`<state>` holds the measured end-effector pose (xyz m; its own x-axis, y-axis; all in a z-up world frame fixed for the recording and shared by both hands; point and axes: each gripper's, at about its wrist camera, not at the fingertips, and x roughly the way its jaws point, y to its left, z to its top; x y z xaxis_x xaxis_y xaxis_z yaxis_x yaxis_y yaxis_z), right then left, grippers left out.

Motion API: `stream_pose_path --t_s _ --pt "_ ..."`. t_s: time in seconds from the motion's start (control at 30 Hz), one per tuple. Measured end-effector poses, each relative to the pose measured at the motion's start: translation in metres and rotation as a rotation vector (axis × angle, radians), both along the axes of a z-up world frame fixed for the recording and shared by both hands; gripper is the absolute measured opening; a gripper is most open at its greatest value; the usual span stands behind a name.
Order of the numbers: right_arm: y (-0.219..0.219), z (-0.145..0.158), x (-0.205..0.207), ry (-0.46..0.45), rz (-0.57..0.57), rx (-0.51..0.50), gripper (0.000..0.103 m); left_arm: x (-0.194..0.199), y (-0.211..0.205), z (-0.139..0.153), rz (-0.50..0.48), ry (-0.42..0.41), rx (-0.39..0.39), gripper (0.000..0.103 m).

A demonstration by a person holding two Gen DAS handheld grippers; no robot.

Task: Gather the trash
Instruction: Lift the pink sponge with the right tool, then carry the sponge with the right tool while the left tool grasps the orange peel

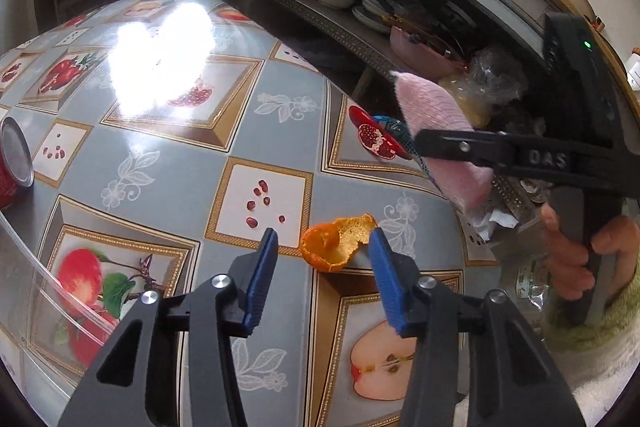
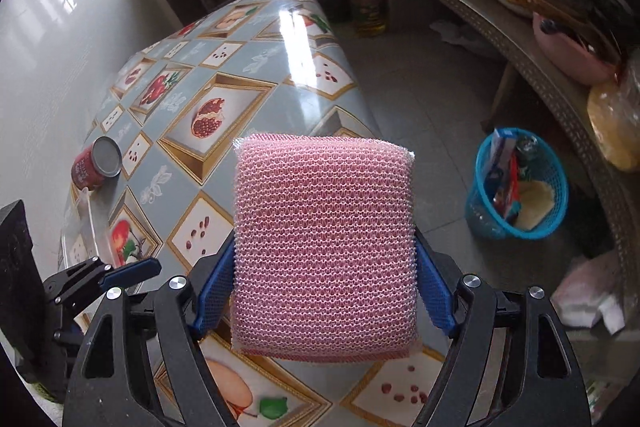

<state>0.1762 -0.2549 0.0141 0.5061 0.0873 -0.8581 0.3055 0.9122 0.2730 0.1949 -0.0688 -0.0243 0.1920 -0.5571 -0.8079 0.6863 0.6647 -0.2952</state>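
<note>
The orange peel [image 1: 338,243] lies on the desk [image 1: 200,163] directly ahead of the left tool [image 1: 322,247], and this is the relation that the coming move turns on. The peel is a curled cup, open side up, with its longer stretch running across the tool's line, from the gap between the two blue pads toward the right-hand pad. That pad overlaps the peel's ragged right edge in the left wrist view; whether it touches, I cannot tell. The left tool's jaws stand partly apart with nothing pressed between them, so the peel is not yet gripped.

The left tool is clearly the nearer one. The right tool [image 2: 326,291] hangs above the desk edge to the right of the peel and is already busy: it is clamped on a pink mesh sponge [image 2: 324,247], both pads pressing its sides.

From the peel, the blue trash basket [image 2: 516,183] stands on the floor off the desk's right edge, already holding some wrappers. A red can [image 2: 96,163] lies on its side well away to the peel's left.

My judgement: the left tool needs a small shift rightward to centre the peel before closing.
</note>
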Motion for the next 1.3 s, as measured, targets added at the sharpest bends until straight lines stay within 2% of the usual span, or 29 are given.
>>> stream_pose_path --t_s 0.07,0.27,0.57,0.83,0.93,1.1,1.23,1.3 --pt "0.001 -0.001 -0.01 -0.003 -0.016 0.008 0.075 0.004 -0.004 -0.005 0.003 0.012 0.033 0.033" --pt "0.003 0.0 -0.028 -0.014 -0.031 0.002 0.075 0.003 -0.016 -0.019 -0.015 0.037 0.11 0.014" --pt "-0.016 0.002 -0.053 -0.049 -0.087 0.013 0.075 -0.002 -0.023 -0.015 -0.008 0.003 0.13 0.003" --pt "-0.061 0.003 -0.09 -0.085 -0.258 0.013 0.075 0.004 -0.048 0.017 -0.063 -0.021 0.072 0.003" --pt "-0.088 -0.003 -0.109 -0.098 -0.354 0.05 0.075 0.01 -0.075 0.031 -0.105 -0.021 0.046 0.003" --pt "-0.136 -0.038 -0.136 -0.055 -0.523 0.135 0.075 0.023 -0.144 0.047 -0.186 -0.003 0.022 0.003" --pt "-0.168 -0.071 -0.146 -0.022 -0.618 0.175 0.075 0.041 -0.218 0.031 -0.248 0.086 0.06 0.003" --pt "-0.182 -0.087 -0.147 -0.005 -0.658 0.187 0.075 0.049 -0.261 0.013 -0.277 0.148 0.093 0.003"
